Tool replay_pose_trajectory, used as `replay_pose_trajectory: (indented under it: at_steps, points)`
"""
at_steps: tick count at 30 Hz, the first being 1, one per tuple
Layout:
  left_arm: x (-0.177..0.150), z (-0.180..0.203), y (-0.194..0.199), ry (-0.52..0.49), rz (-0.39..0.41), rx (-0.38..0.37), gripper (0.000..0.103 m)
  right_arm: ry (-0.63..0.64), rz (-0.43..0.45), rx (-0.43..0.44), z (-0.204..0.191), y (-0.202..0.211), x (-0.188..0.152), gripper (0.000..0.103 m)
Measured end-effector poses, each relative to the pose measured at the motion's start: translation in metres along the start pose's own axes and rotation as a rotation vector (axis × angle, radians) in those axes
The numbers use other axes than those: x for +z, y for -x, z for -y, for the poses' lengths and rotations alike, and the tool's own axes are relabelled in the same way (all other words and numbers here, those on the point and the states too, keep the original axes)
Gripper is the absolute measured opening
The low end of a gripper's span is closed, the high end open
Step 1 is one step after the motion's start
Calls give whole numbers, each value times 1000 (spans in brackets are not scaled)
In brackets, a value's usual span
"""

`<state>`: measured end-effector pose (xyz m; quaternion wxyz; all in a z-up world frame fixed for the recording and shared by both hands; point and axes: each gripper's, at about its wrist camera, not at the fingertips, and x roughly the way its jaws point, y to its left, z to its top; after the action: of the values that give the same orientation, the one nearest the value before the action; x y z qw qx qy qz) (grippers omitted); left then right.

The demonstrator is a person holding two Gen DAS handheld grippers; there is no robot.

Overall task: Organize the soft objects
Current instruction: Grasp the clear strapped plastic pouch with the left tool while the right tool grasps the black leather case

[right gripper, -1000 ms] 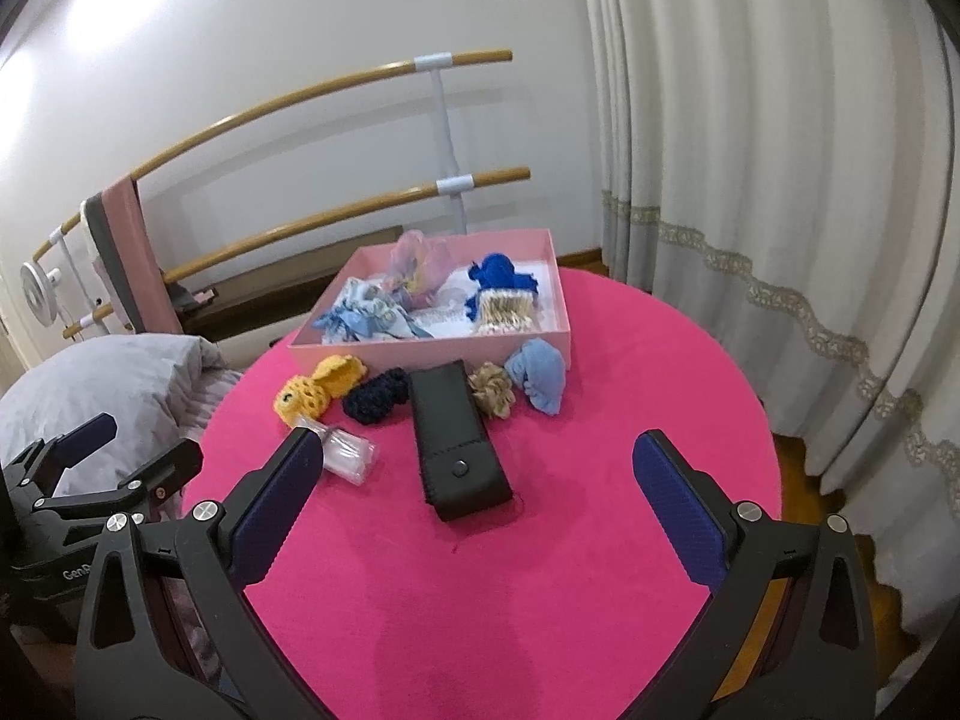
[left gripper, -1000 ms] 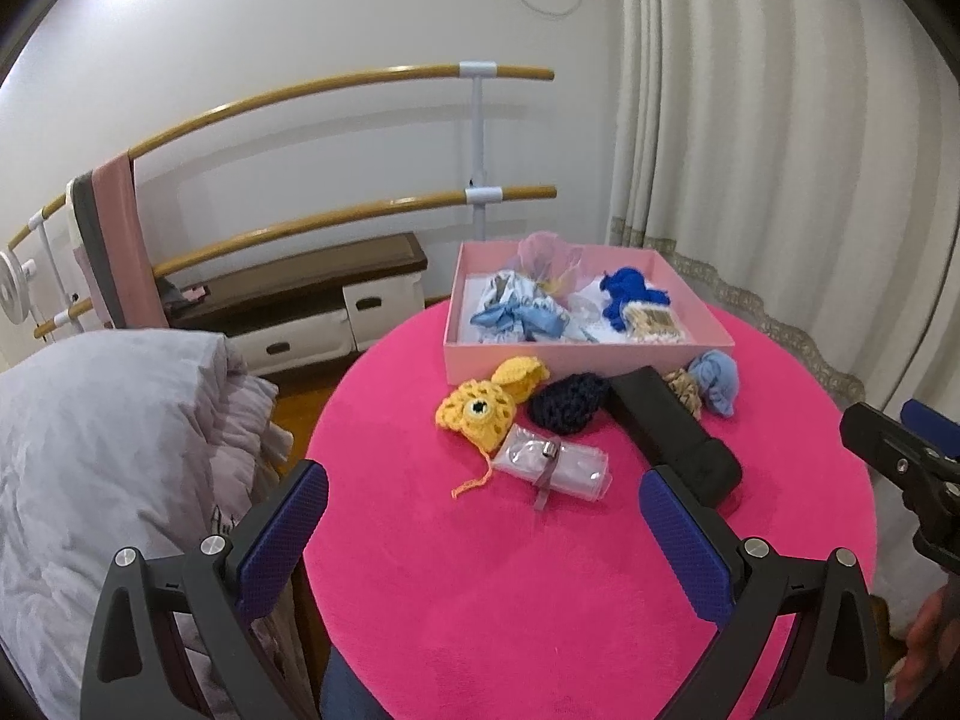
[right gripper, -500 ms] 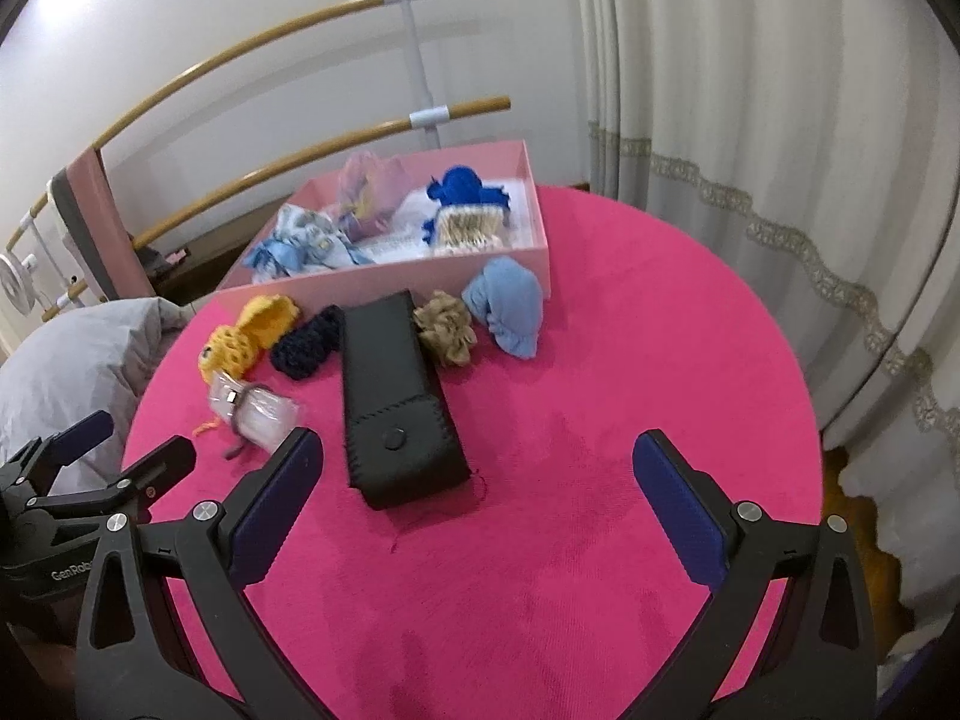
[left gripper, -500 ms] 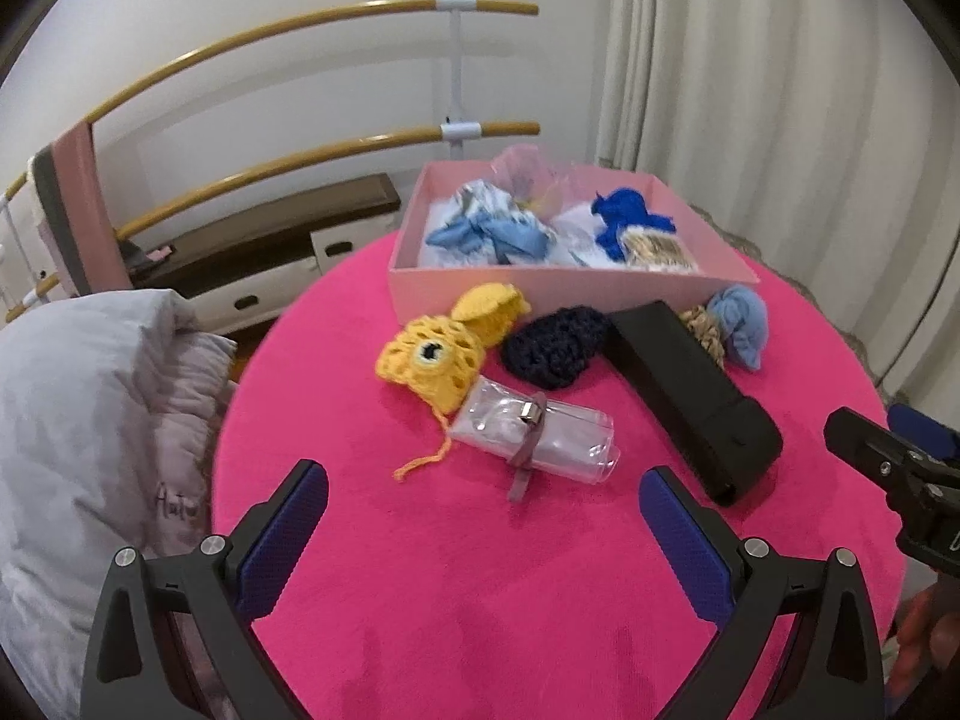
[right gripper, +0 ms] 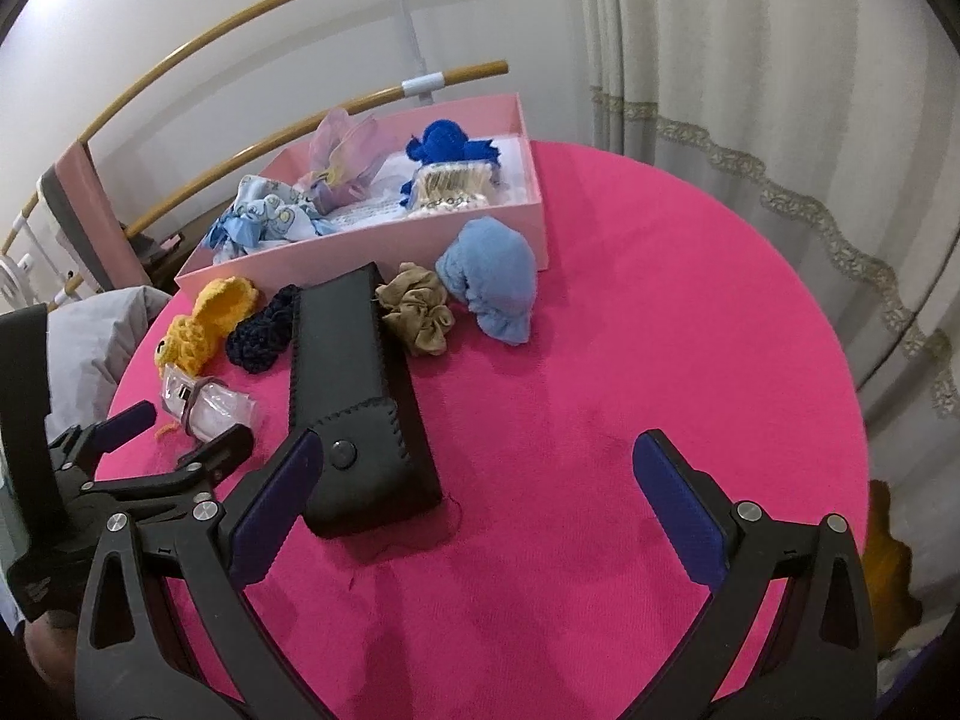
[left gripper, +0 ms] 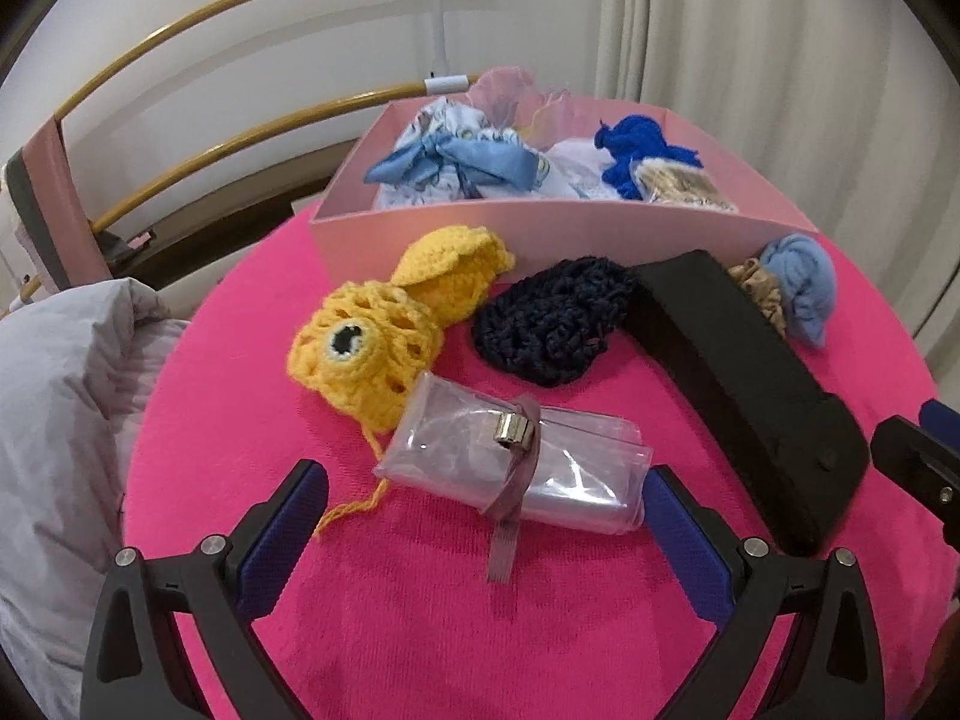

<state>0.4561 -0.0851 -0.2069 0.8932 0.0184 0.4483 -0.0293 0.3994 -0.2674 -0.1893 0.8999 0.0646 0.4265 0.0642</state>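
**Q:** Which item sits nearest the claws on the round pink-covered table [right gripper: 660,312]?

**A:** A rolled clear plastic pouch bound by a grey strap with a metal buckle [left gripper: 516,462]. It lies on the cloth with its long axis running left to right across the left wrist view, one end toward the yellow crocheted fish with a black eye [left gripper: 384,330], the other toward the long black leather case with a snap button [left gripper: 750,384]. The strap's loose tail trails toward the camera.

**Q:** And the left gripper [left gripper: 480,516]?

**A:** Spread wide, holding nothing, its blue-padded fingers [left gripper: 282,534] flanking the near side of the pouch. Whether a pad touches the plastic cannot be told.

**Q:** The right gripper [right gripper: 474,480]?

**A:** Also spread wide and empty. Its left pad sits just beside the case's snap end. The case's long axis runs from that end away toward the pink rectangular cardboard box [right gripper: 372,258].

**Q:** What else lies loose?

**A:** A dark navy crocheted pad [left gripper: 552,324] between fish and case, then a tan fabric scrunchie [right gripper: 417,312] and a light blue bundled cloth [right gripper: 492,282] beyond the case, all along the box's front wall.

**Q:** Inside the box?

**A:** A blue-patterned knotted cloth [left gripper: 456,162], a sheer pink pouch [right gripper: 345,150] and a royal blue yarn piece [right gripper: 450,144], against a backdrop of cream curtains [right gripper: 750,60].
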Motion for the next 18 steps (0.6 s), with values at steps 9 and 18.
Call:
replay_pose_trajectory:
  at_steps: [9, 18]
  points:
    - [-4, -16, 0, 0, -16, -68, 54, 50, -29, 46, -22, -19, 9, 103]
    - [-16, -24, 17, 11, 9, 5, 102, 133, -88, 33, -53, -51, 6, 103]
